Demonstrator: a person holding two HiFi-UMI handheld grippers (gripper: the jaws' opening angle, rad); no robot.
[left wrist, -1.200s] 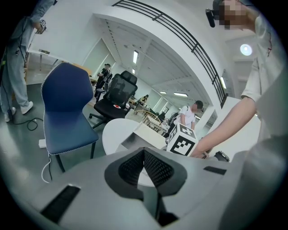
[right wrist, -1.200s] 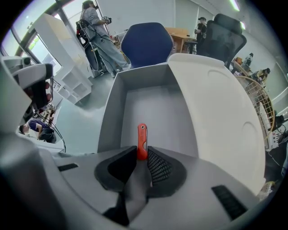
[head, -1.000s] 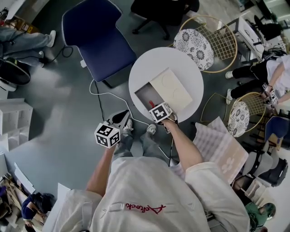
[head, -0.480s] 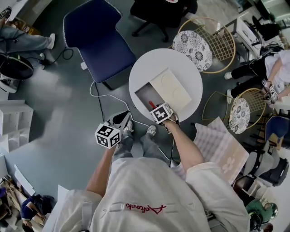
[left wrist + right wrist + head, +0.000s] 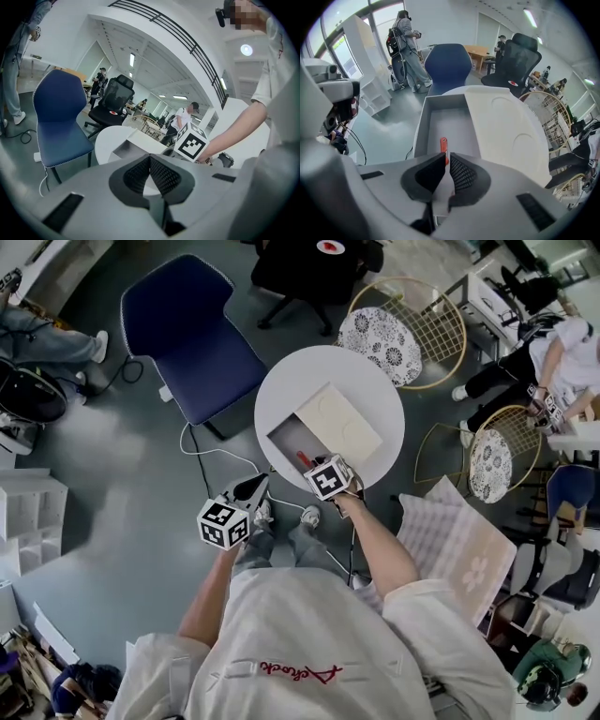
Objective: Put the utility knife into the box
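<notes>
The red utility knife (image 5: pixel 443 145) lies on the floor of the grey box (image 5: pixel 423 123), seen in the head view as the knife (image 5: pixel 302 458) in the box (image 5: pixel 281 440) on the round white table (image 5: pixel 375 390). A cream lid (image 5: pixel 501 126) covers the box's right part. My right gripper (image 5: pixel 447 157) hangs just above the knife's near end. Its jaws have just been closing to a narrow gap with nothing between them. My left gripper (image 5: pixel 150 157) is shut and empty, held off the table's near-left edge, pointing toward the box (image 5: pixel 125 146). In the head view it is the left gripper (image 5: pixel 251 488).
A blue chair (image 5: pixel 183 329) stands left of the table, a black office chair (image 5: pixel 309 263) behind it. Two wire chairs with patterned cushions (image 5: pixel 375 334) (image 5: pixel 489 465) sit to the right. A white cable (image 5: pixel 202 442) runs on the floor. White shelving (image 5: pixel 28 502) is far left.
My right gripper has risen a little off the box while the knife stays lying inside. The left gripper has drifted slightly up and toward the table.
</notes>
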